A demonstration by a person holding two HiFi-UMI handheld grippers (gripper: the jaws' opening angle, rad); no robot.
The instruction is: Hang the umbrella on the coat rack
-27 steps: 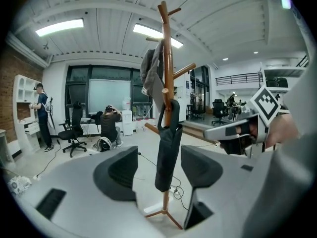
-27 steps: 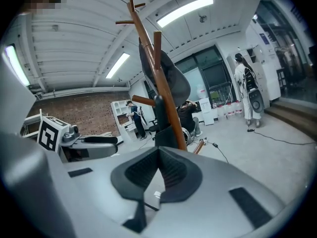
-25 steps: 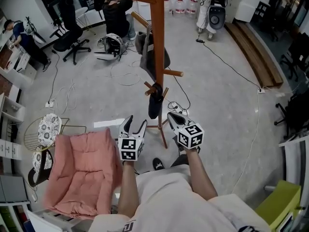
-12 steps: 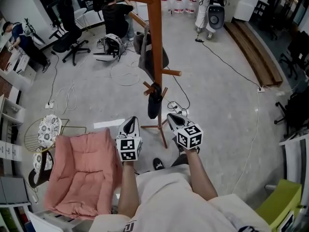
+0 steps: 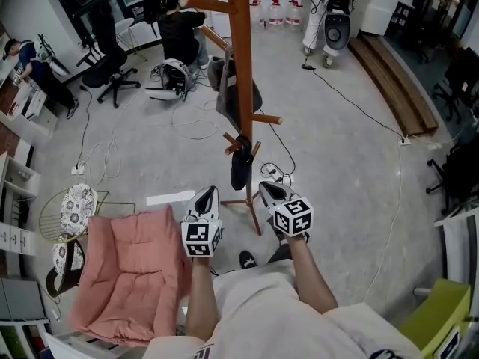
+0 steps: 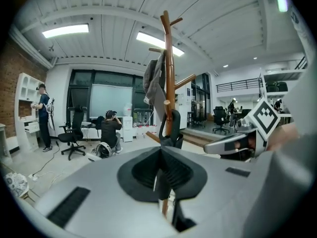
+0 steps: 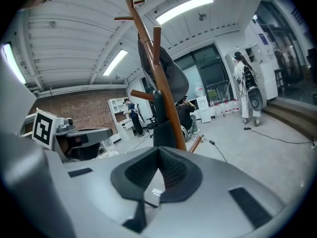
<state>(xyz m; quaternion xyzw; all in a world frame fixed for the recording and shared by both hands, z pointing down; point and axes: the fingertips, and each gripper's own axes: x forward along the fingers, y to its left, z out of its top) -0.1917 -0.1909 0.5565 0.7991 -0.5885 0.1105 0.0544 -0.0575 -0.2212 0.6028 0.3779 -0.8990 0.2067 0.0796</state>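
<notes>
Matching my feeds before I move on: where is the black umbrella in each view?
Head view: umbrella at centre, hanging low on the pole.
Left gripper view: centre, against the pole.
Right gripper view: centre, against the pole.
Shared landmark: that wooden coat-rack pole.

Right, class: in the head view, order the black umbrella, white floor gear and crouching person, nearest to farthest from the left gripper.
1. Black umbrella, hanging on the coat rack, just ahead-right.
2. White floor gear, farther back-left.
3. Crouching person, just behind it.
</notes>
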